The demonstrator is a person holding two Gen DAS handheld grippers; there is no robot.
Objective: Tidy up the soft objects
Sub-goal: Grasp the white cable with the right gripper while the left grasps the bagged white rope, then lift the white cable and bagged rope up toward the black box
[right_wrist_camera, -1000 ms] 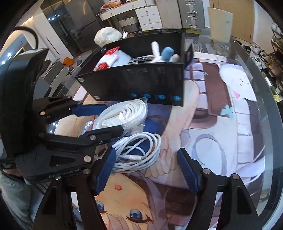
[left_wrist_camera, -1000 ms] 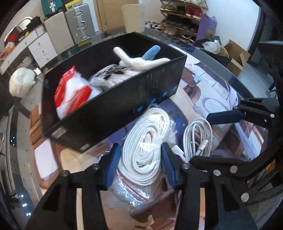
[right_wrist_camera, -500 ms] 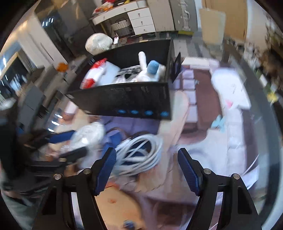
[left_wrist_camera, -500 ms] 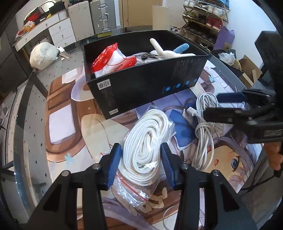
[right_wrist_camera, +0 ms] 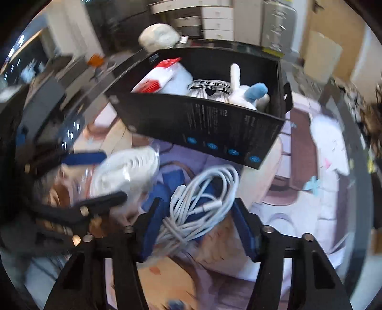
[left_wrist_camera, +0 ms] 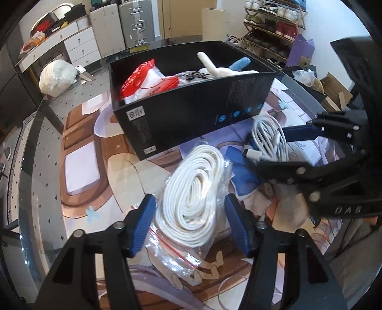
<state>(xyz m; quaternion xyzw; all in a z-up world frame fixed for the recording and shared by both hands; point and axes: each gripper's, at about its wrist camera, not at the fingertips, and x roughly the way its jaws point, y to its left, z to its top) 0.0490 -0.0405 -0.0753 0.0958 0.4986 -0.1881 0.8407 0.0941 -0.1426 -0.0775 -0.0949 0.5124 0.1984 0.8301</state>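
Glass table (left_wrist_camera: 35,181) with anime-print mat (left_wrist_camera: 78,167) under it; at 10 o'clock in the left view white drawers (left_wrist_camera: 81,45) and a stuffed white bag (left_wrist_camera: 57,77), silver suitcases (left_wrist_camera: 136,21) at 12, shoe rack (left_wrist_camera: 274,26) at 1. Bagged white rope coil (left_wrist_camera: 193,190), in a clear zip bag, lies on the mat at 6 o'clock, between the left gripper (left_wrist_camera: 189,224) fingers; jaws apart, blue pads beside the bag, contact unclear. White charging cable bundle (right_wrist_camera: 203,198), loosely looped, lies just right of the rope between the right gripper (right_wrist_camera: 195,229) fingers, jaws apart, right view blurred. Black box (left_wrist_camera: 191,114) sits behind both at 12, holding a red-and-white packet (left_wrist_camera: 145,81), a black-and-white printed bag (right_wrist_camera: 210,87), and a white plush with blue part (left_wrist_camera: 226,68).
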